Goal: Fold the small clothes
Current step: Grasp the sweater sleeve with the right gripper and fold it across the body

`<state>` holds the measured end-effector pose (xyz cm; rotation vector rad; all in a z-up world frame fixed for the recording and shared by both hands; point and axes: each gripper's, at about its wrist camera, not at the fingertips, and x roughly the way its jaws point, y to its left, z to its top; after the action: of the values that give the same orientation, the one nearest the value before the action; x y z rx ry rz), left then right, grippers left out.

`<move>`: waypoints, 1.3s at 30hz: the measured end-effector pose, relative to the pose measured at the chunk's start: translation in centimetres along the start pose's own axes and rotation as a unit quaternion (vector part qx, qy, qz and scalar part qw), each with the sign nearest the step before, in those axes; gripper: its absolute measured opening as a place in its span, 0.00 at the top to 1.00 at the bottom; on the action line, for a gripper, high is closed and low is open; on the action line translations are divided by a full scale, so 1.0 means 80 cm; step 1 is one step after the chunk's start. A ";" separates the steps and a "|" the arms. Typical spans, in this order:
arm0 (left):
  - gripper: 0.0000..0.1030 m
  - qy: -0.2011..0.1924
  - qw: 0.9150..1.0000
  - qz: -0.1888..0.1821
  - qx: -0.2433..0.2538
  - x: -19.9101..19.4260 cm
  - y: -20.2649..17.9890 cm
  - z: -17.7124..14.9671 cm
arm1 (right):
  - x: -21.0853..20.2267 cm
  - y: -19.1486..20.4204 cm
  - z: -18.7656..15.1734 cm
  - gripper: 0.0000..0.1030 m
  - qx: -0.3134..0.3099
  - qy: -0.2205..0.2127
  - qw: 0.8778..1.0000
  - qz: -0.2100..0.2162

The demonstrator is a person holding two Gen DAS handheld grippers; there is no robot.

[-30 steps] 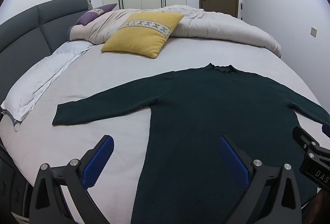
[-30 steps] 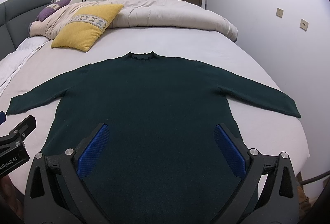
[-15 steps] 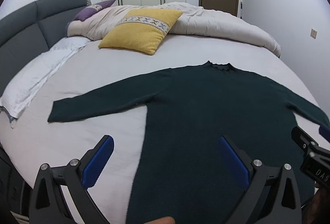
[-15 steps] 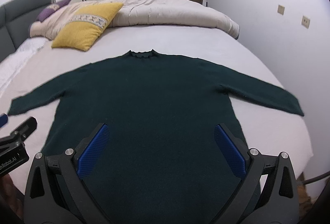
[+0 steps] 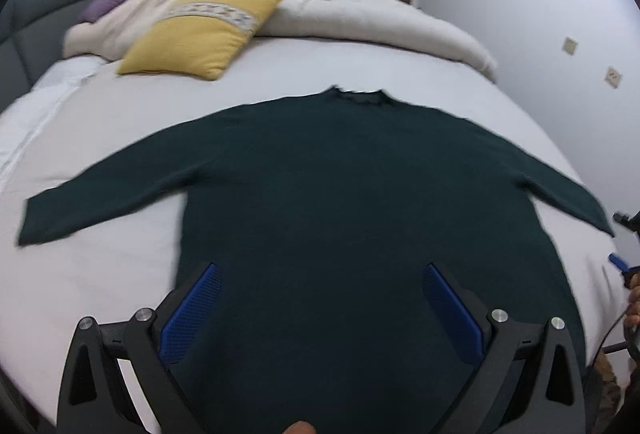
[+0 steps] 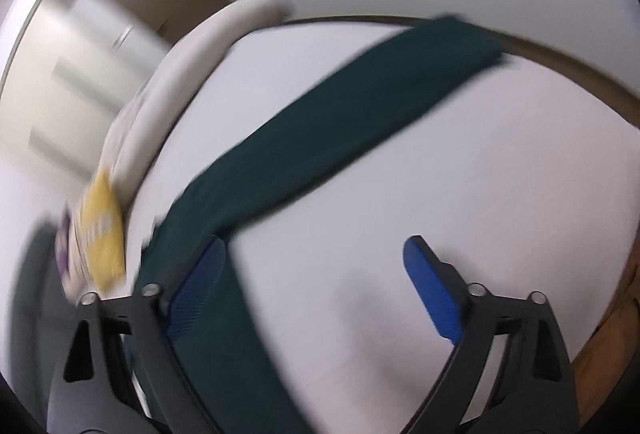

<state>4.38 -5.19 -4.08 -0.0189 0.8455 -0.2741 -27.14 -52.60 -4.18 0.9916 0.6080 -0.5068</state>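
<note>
Sweater point(image 5: 360, 202): dark green, spread flat on the white bed point(image 5: 100, 274), sleeves out to both sides.
Left gripper point(image 5: 320, 298): fingers wide apart above the hem, holding nothing.
Right gripper point(image 6: 316, 274): spread wide, empty, beside the right sleeve point(image 6: 360, 106); view blurred.

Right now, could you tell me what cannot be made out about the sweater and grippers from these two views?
- Left wrist view: the hem of the dark green sweater lies behind the open left gripper and the bottom edge.
- Left wrist view: the right gripper is cut off by the right edge.
- Right wrist view: motion blur smears the sweater's sleeve, yellow pillow and wardrobe.
</note>
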 end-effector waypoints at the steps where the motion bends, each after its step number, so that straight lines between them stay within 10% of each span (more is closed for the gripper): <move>1: 0.00 -0.012 1.000 -0.007 0.000 0.006 -0.006 0.003 | 0.002 -0.026 0.016 0.26 0.026 -0.003 1.000 0.000; 11: 0.00 0.026 0.999 -0.023 0.013 0.063 -0.046 0.031 | 0.055 -0.090 0.105 0.34 0.102 -0.021 0.994 0.014; 19: 0.04 0.020 0.998 -0.056 0.006 0.076 -0.038 0.039 | 0.123 -0.129 0.189 0.93 0.139 -0.028 0.990 0.003; 23: 0.30 0.041 0.995 -0.084 -0.031 0.093 -0.013 0.040 | 0.124 -0.066 0.206 0.94 0.047 -0.051 0.997 -0.042; 27: 0.35 0.047 0.991 -0.104 -0.068 0.099 0.014 0.040 | 0.143 0.061 0.185 0.94 -0.092 -0.055 0.993 -0.050; 34: 0.35 0.033 0.987 -0.116 -0.110 0.091 0.065 0.042 | 0.239 0.300 0.026 0.95 -0.385 0.000 0.923 -0.025; 39: 0.35 0.034 0.982 -0.117 -0.141 0.094 0.101 0.035 | 0.293 0.364 -0.116 0.94 -0.499 0.064 0.864 -0.023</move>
<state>13.08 0.49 -8.74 -0.3784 0.9457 -0.3752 6.42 -33.83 -6.03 0.0147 0.8800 -0.1071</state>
